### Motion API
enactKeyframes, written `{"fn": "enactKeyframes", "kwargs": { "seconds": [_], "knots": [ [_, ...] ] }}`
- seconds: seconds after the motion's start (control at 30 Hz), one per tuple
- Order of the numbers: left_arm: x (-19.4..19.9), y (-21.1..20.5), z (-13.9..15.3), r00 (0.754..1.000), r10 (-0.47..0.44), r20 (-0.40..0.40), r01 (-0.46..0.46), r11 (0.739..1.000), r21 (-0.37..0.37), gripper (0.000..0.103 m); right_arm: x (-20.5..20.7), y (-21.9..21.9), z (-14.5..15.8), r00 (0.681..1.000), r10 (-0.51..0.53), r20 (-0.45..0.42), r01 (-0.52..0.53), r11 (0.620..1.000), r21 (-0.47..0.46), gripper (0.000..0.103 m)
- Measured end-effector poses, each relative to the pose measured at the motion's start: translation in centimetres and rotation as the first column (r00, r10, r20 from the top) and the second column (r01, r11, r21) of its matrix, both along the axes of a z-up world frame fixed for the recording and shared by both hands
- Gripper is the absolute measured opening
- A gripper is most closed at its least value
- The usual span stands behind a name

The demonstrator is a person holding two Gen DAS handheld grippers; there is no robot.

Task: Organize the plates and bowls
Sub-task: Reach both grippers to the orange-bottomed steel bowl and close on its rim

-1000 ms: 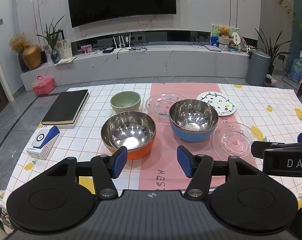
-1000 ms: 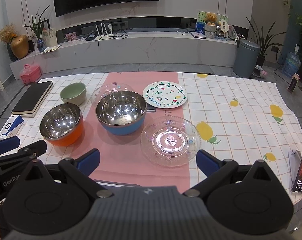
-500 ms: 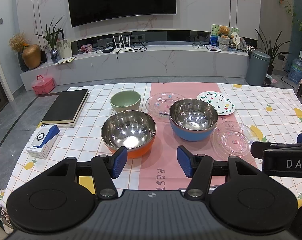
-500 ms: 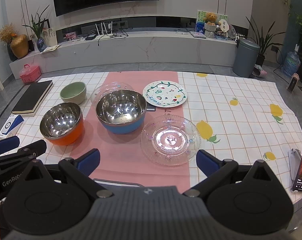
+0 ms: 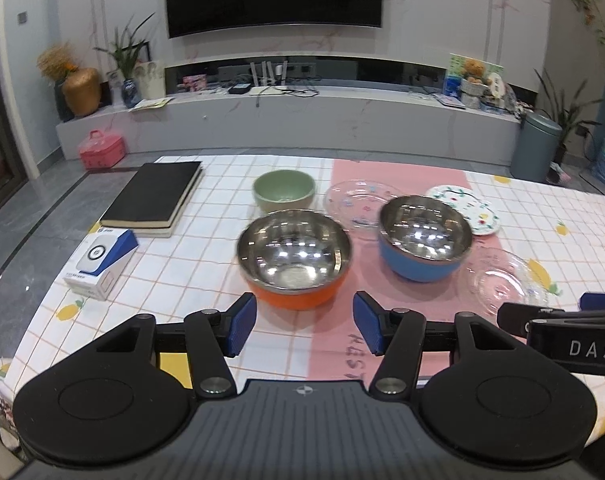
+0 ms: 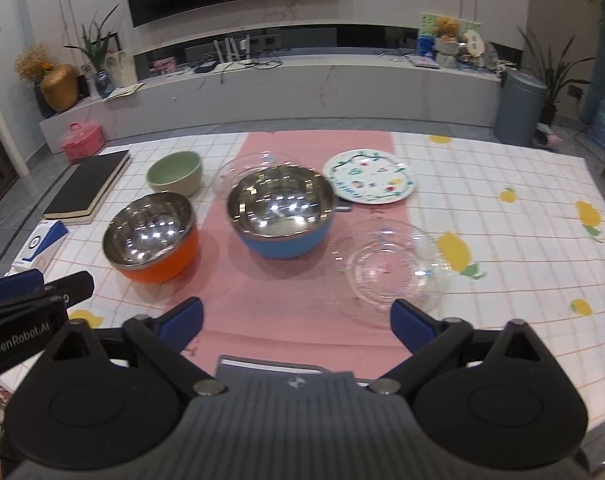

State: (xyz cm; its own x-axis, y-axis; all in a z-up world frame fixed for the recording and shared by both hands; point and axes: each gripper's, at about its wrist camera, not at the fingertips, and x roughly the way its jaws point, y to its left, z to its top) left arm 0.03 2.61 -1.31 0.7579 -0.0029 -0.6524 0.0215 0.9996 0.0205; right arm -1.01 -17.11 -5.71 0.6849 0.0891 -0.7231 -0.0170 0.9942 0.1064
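Here's the spread: an orange bowl [image 5: 294,258] with a steel lining sits near the table's front, a blue bowl [image 6: 280,212] of the same kind just beside it on the pink runner [image 6: 286,304], and a small green bowl [image 5: 283,190] behind the orange one. A clear glass plate [image 6: 390,270] lies alone to the blue bowl's right, a second clear plate [image 5: 356,200] is tucked behind the blue bowl, and the painted white plate [image 6: 368,176] sits further back. Nothing is stacked yet. The left gripper [image 5: 304,324] hovers just short of the orange bowl, jaws wide but easing inward, nothing between them. The right gripper [image 6: 296,322] hangs over the runner near the front glass plate, jaws broad and narrowing too, also empty. The risks, as I see it: that glass plate lies flat on cloth, so a finger could skid off its rim or drag the checked tablecloth [image 6: 502,240] with it. The steel bowls look slick and rounded, so a pinch on one wall might tip them. And the two grippers are close together, so they could knock each other. The black book [image 5: 152,194] and small box [image 5: 100,264] sit well clear at the left.
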Motion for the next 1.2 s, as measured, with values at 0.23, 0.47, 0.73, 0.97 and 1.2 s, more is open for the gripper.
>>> {"fn": "enactKeyframes", "kwargs": {
  "seconds": [0.23,0.47,0.73,0.97,1.2],
  "knots": [
    [2.1,3.1,-0.8,0.999,0.046,-0.029,-0.047,0.998,-0.032,0.065,2.3,3.6,-1.3,0.995,0.097,0.018,-0.097,0.995,0.003,0.078],
    [4.6,5.2,-0.6,0.997,0.079,-0.022,-0.079,0.997,-0.023,0.062,5.9,6.1,-1.7,0.989,0.146,0.006,-0.146,0.989,0.033,0.072],
    [8.4,7.4,-1.4,0.990,0.130,-0.061,-0.136,0.984,-0.115,0.062,10.1,7.9,-2.7,0.990,0.134,-0.053,-0.128,0.986,0.103,0.066],
    [11.2,8.6,-2.7,0.978,0.182,-0.098,-0.196,0.968,-0.155,0.068,13.2,8.3,-4.1,0.988,0.107,-0.109,-0.089,0.984,0.155,0.066],
    [13.4,9.4,-4.4,0.967,0.202,-0.158,-0.232,0.951,-0.204,0.068,15.0,8.8,-5.3,0.986,0.097,-0.136,-0.071,0.980,0.185,0.060]
  ]
}}
